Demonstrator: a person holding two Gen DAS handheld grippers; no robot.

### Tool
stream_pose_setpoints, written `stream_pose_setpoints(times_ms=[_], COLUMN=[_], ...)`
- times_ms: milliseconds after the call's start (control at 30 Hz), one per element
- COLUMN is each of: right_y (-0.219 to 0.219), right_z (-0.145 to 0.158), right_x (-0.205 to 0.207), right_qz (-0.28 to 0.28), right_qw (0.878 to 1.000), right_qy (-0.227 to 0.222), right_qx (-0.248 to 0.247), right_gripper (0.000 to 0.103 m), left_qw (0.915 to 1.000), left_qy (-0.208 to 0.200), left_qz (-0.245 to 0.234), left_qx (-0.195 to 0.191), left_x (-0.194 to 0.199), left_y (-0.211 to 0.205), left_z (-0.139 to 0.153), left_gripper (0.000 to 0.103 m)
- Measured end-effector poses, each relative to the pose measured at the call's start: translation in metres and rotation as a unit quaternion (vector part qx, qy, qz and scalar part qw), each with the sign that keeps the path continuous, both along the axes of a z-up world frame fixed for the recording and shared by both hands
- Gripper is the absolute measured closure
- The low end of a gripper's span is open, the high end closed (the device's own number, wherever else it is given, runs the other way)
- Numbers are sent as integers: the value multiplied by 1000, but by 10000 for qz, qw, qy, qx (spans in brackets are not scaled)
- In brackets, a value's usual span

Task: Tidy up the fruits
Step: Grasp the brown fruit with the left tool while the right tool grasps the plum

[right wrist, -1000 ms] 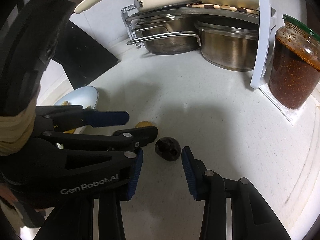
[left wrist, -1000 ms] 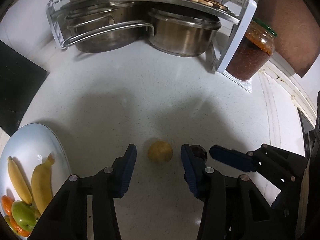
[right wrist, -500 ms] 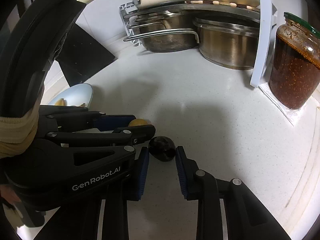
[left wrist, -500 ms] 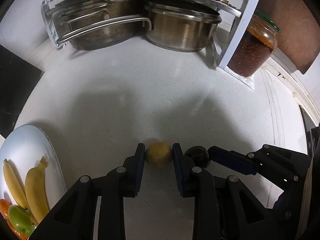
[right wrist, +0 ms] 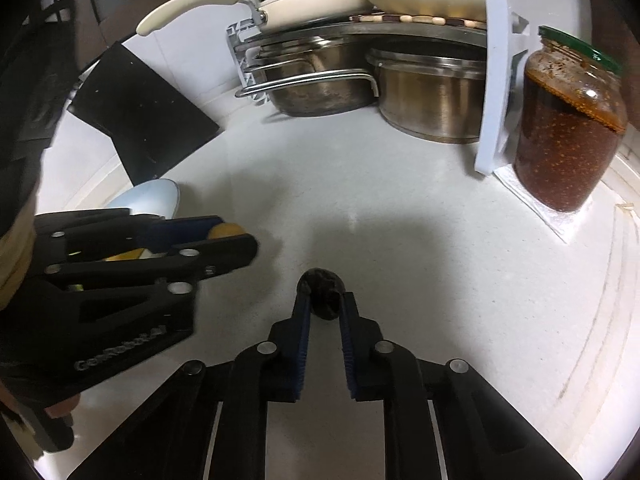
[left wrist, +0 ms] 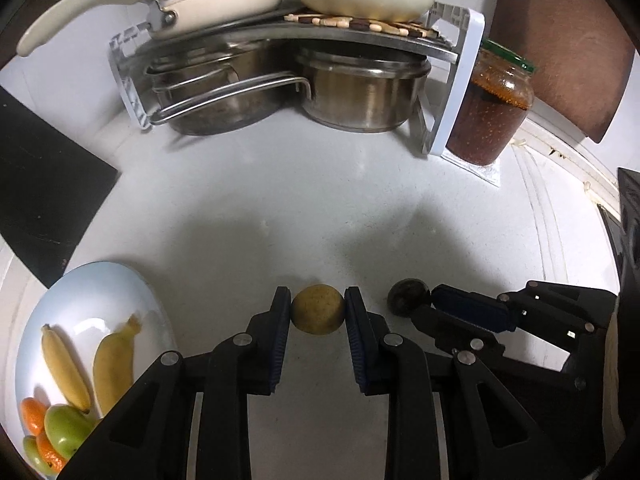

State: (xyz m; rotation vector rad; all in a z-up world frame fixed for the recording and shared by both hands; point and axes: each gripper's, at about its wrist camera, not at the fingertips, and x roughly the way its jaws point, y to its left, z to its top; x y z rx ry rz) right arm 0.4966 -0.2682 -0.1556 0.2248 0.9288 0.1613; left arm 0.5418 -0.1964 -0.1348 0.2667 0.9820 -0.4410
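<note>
Shiny steel pots (left wrist: 360, 92) sit under a metal rack (left wrist: 304, 38) on the smooth, speckled white counter (left wrist: 280, 200).

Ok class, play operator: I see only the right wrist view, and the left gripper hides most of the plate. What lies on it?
Observer: Two bananas, green fruit and orange fruit, all at the near end of the plate.
Operator: Is the left gripper gripping anything?
Observer: Yes, its pads press both sides of a round yellow fruit.
Operator: Room left on the plate?
Observer: Its far half is bare.
</note>
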Motion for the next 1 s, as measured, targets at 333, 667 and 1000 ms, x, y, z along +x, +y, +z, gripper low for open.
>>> stream_pose_setpoints(times_ms=[333,667,1000], right_y=[-1,-1,-4], right_z=[-2,-6,-8], right_x=[4,19,41], right_qz=[-61,-30,-150], right_qw=[10000,10000,9998], right_qy=[-35,32,54], right_qx=[-17,3,-143], right_gripper=[81,63,63], left_qw=[9998,9997,9995], left_qy=[82,119,115], left_qz=[156,206,266], left_qx=[-49,-81,-105], left_x=[-10,-14,-8], left_y=[15,20,23], left_z=[-5,-7,-7], left_gripper=[76,76,76])
